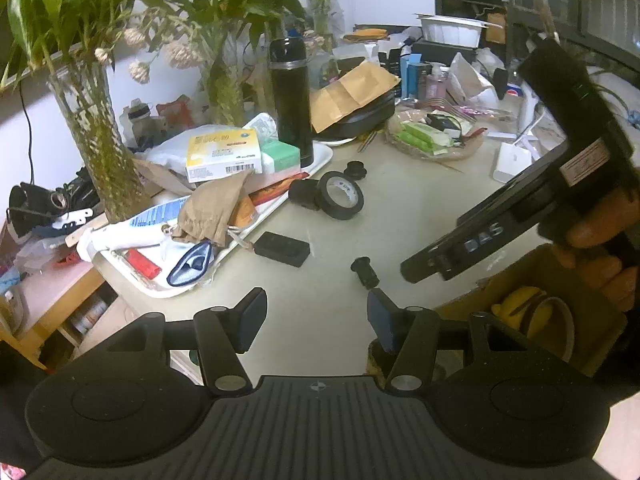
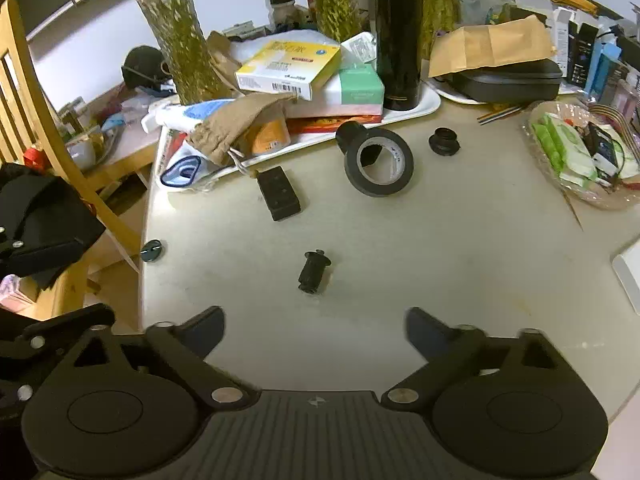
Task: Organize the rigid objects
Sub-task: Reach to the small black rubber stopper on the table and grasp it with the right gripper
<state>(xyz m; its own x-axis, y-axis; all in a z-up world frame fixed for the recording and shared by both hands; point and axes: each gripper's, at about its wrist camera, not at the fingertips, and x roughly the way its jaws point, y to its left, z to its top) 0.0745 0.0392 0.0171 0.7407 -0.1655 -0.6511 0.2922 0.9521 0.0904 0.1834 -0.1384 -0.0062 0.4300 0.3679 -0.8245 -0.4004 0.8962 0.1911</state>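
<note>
Loose black items lie on the beige table (image 2: 460,248): a roll of black tape (image 2: 379,167) (image 1: 341,195), a flat rectangular block (image 2: 279,193) (image 1: 282,249), a small flanged cylinder (image 2: 314,271) (image 1: 365,271), a round knob (image 2: 443,141) (image 1: 355,169) and a dark cylinder (image 2: 350,134) behind the tape. My left gripper (image 1: 316,320) is open and empty, above the table edge near the flanged cylinder. My right gripper (image 2: 316,330) is open and empty, hovering just short of the flanged cylinder. The right gripper's body (image 1: 532,184) shows in the left wrist view.
A white tray (image 2: 428,106) holds boxes, a brown pouch and a black flask (image 2: 398,36). A cardboard box (image 1: 520,312) with a yellow item sits at the near right. A plastic basket (image 2: 580,152) of packets is right. Plant vases, a wooden chair (image 2: 48,128) at left.
</note>
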